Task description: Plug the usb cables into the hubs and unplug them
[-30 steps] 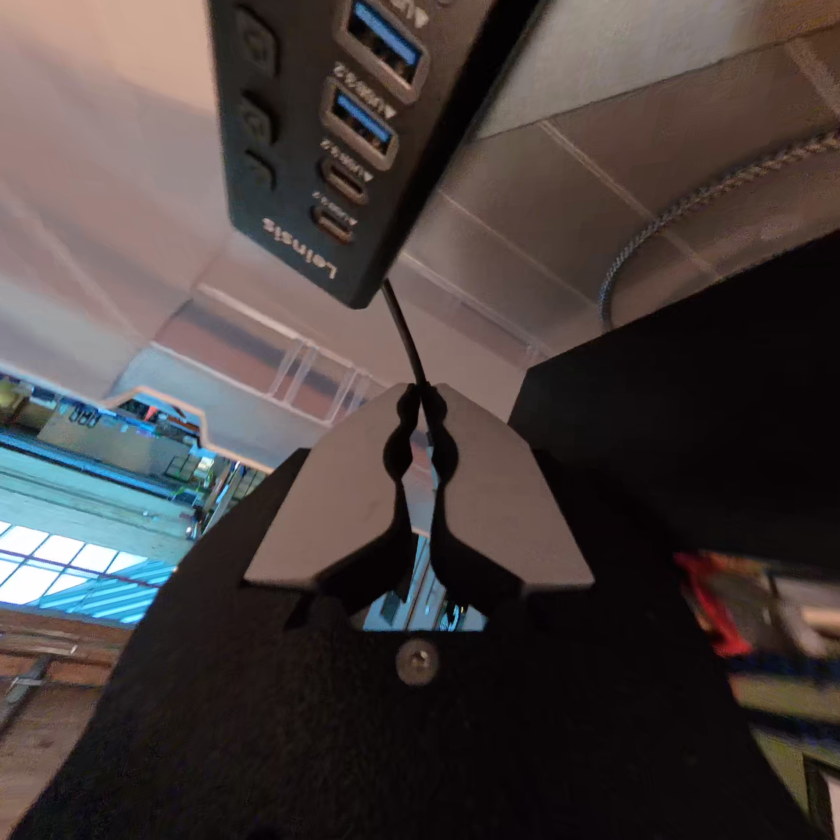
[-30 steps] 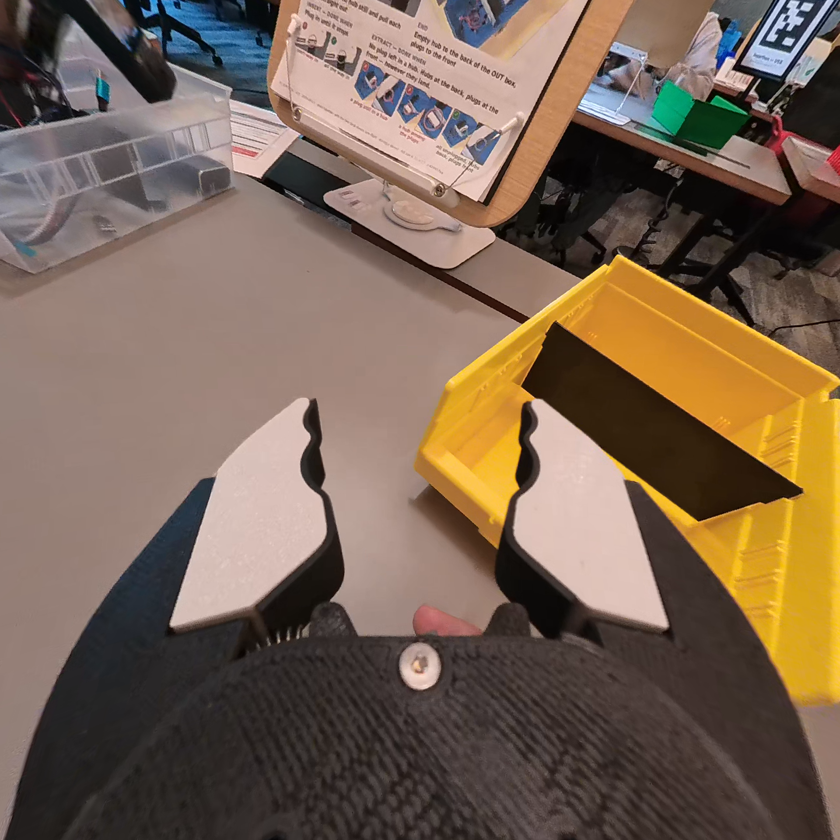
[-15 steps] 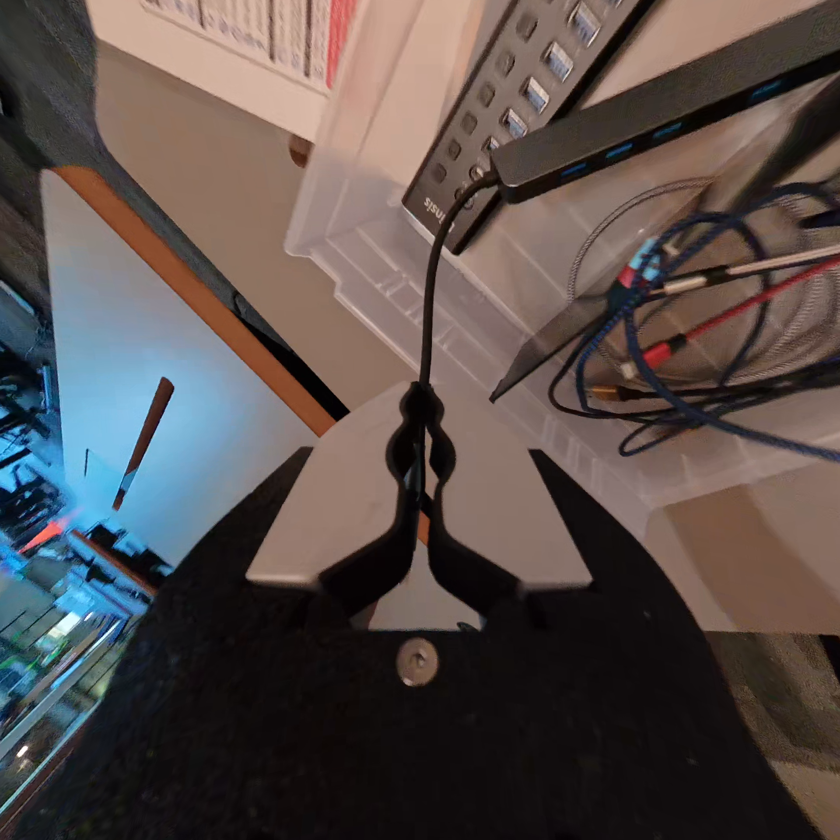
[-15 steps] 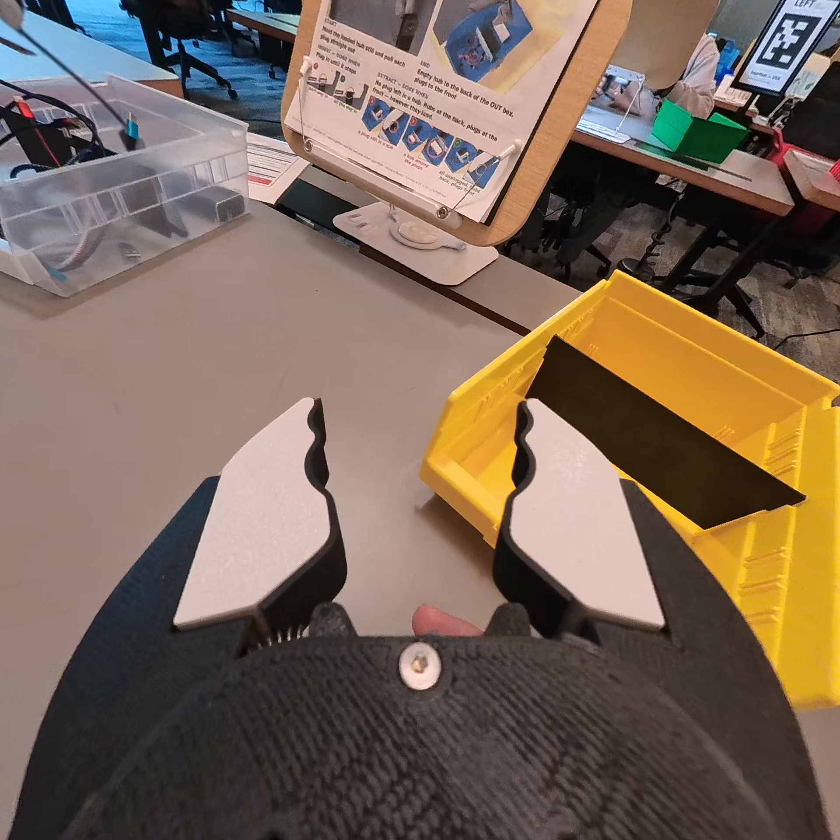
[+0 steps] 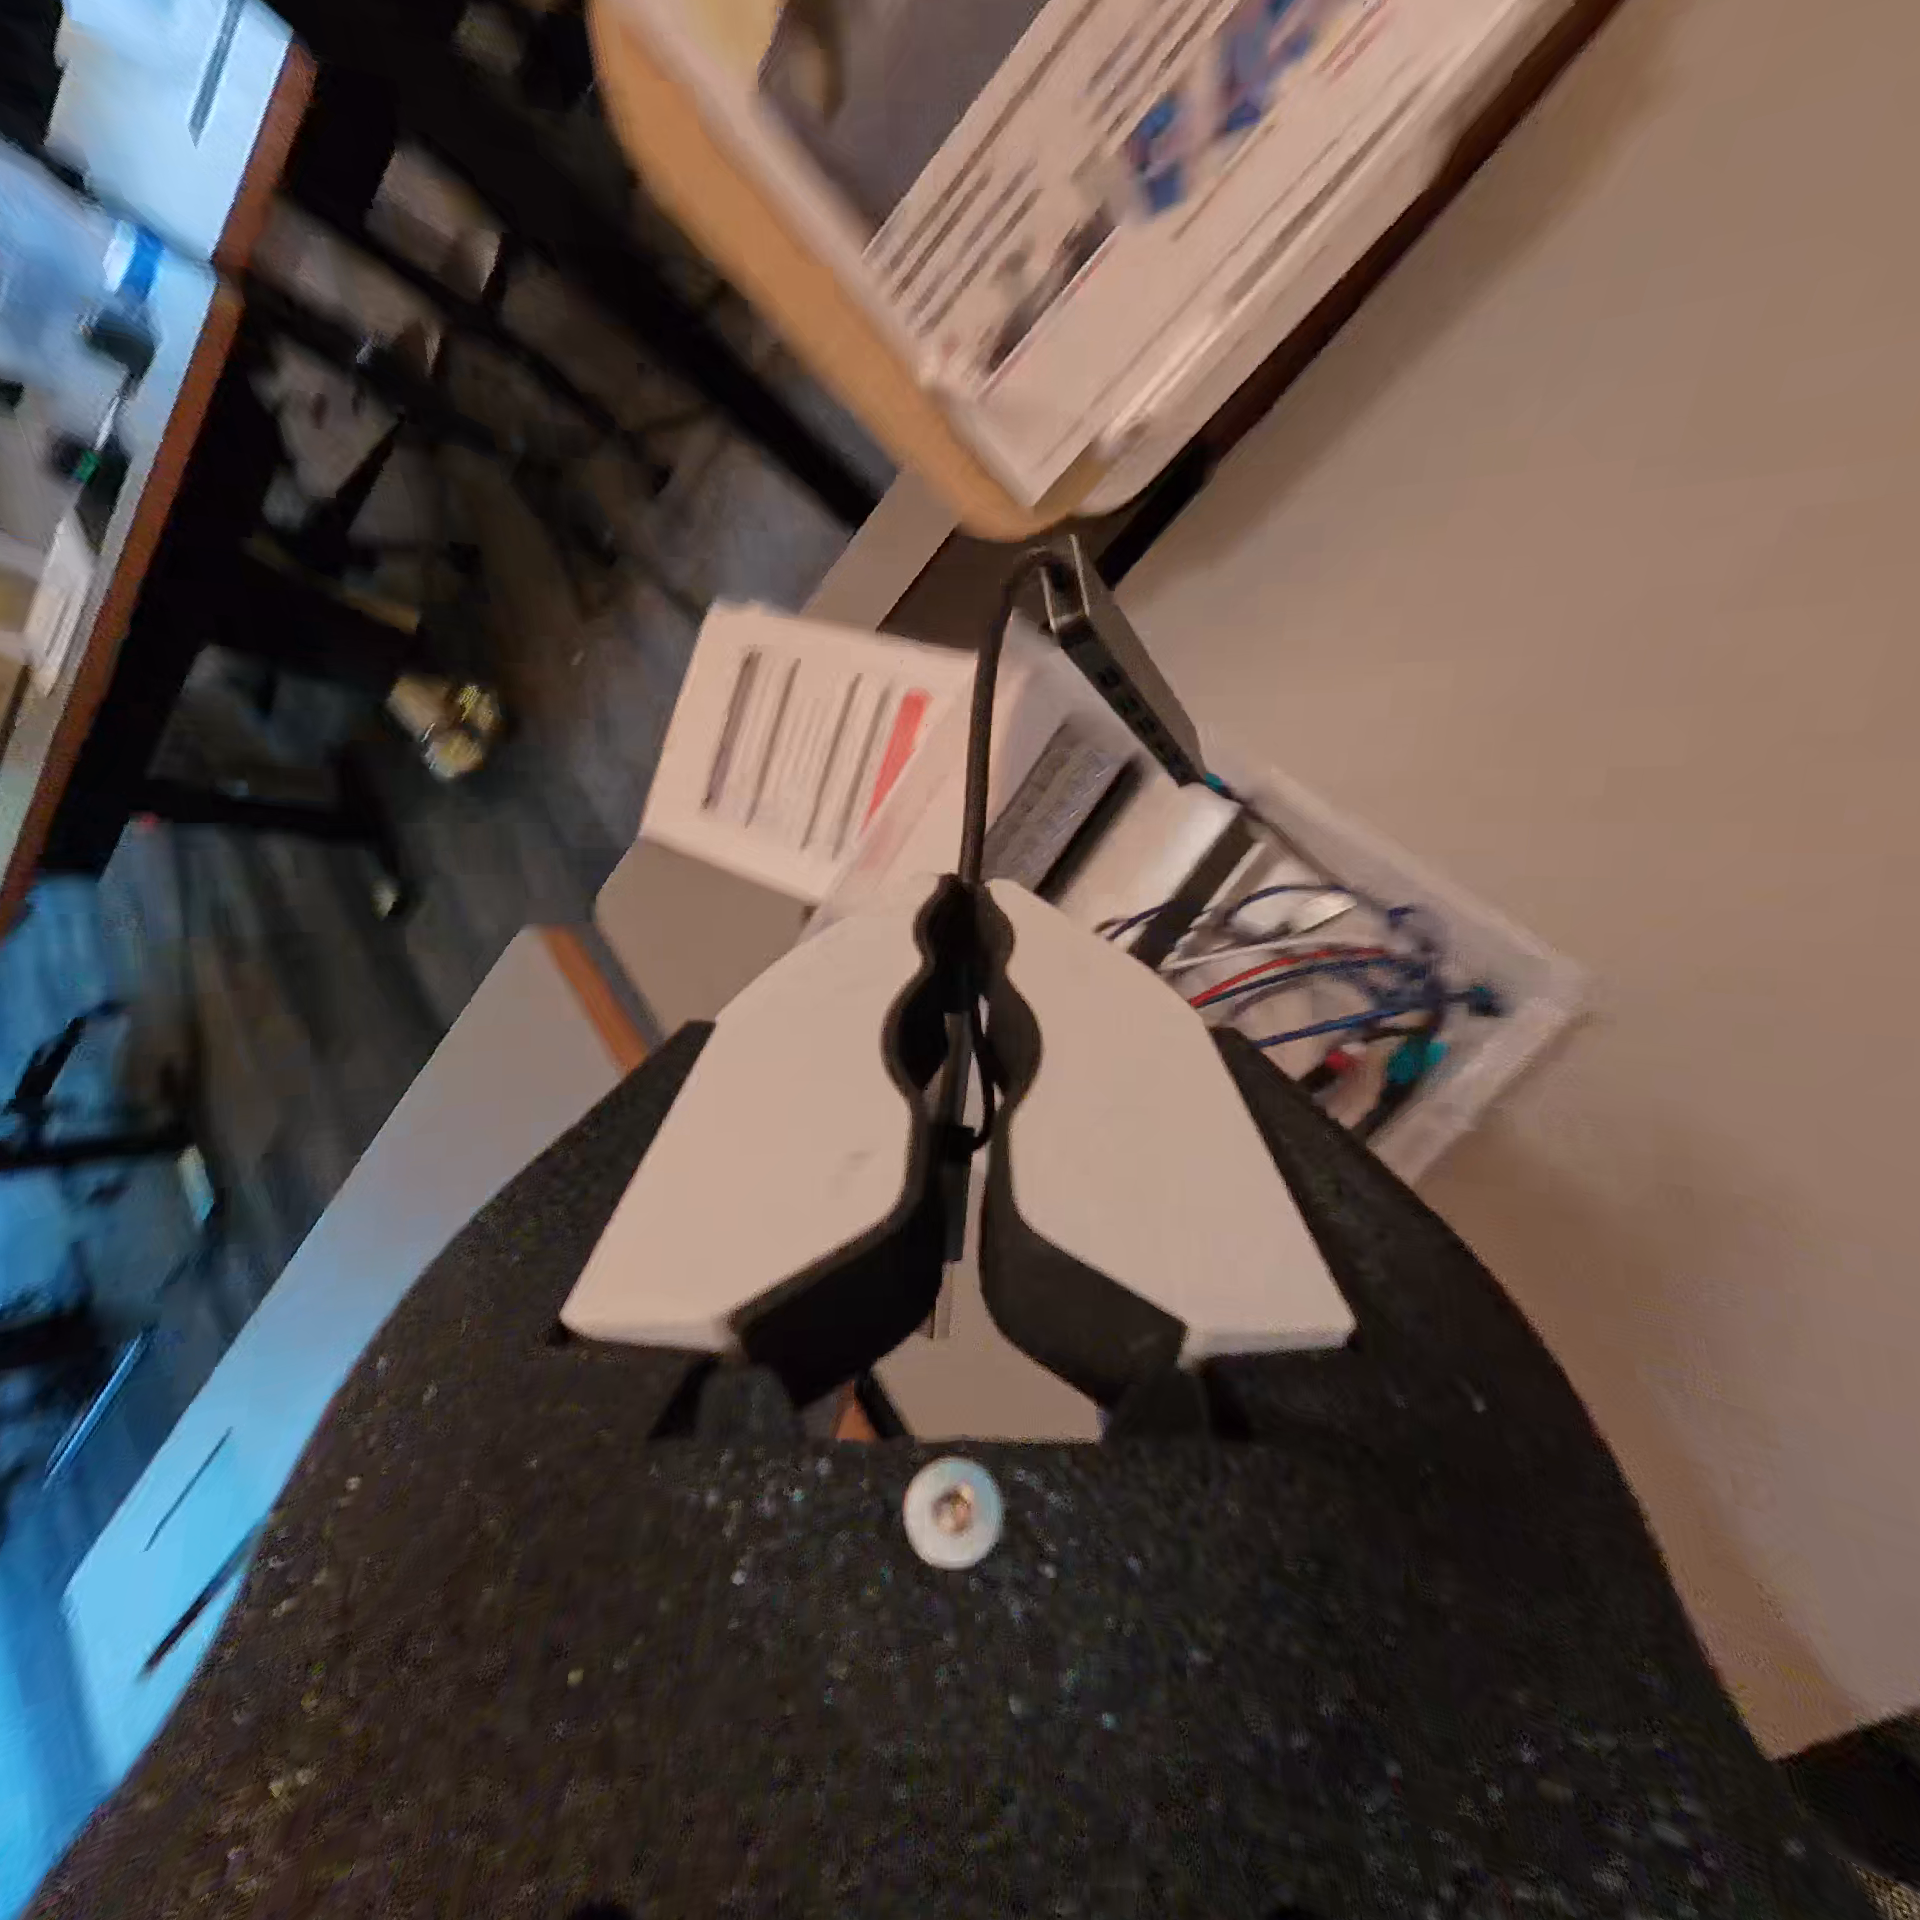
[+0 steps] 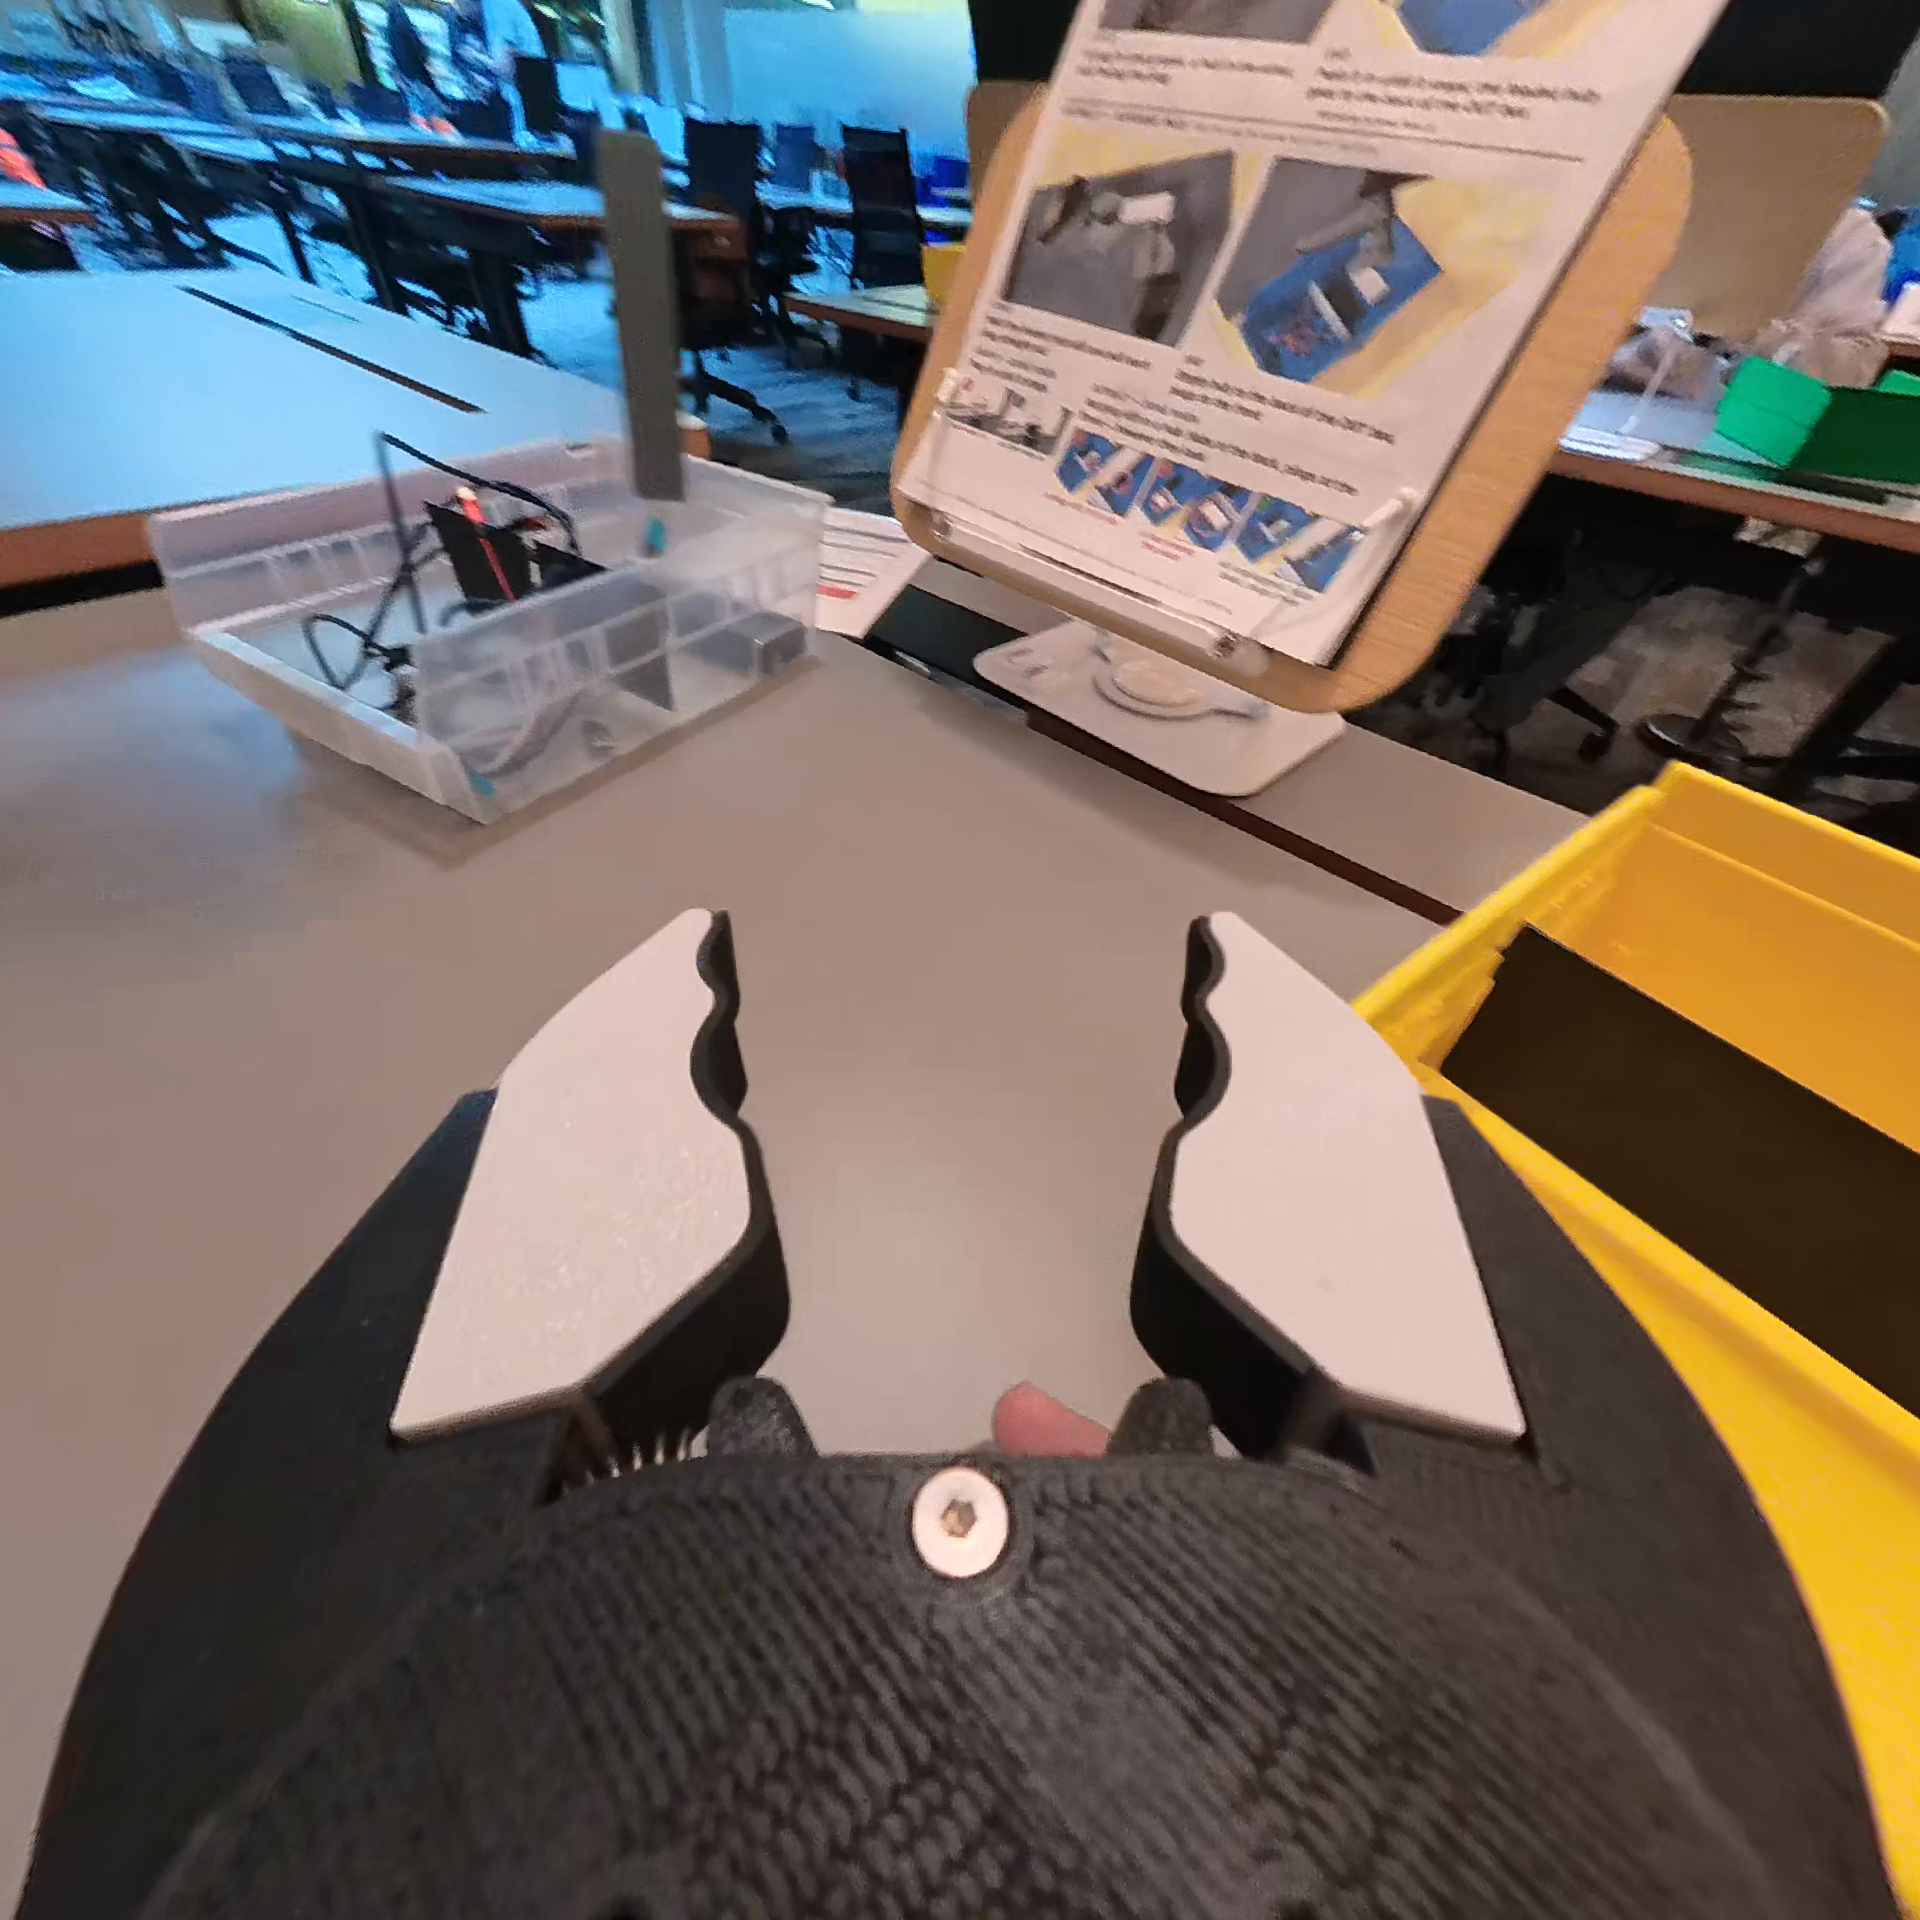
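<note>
i see the grey table [image 6: 312,987] under everything. the yellow bin [image 6: 1714,935] sits right of my right gripper [image 6: 961,1029], whose jaws are spread and empty. far left of the bin is the clear tray [image 6: 499,665] of cables. above the tray my left gripper [image 5: 961,914] pinches a black cable [image 5: 982,748], dangling a slim hub [image 5: 1127,665].
</note>
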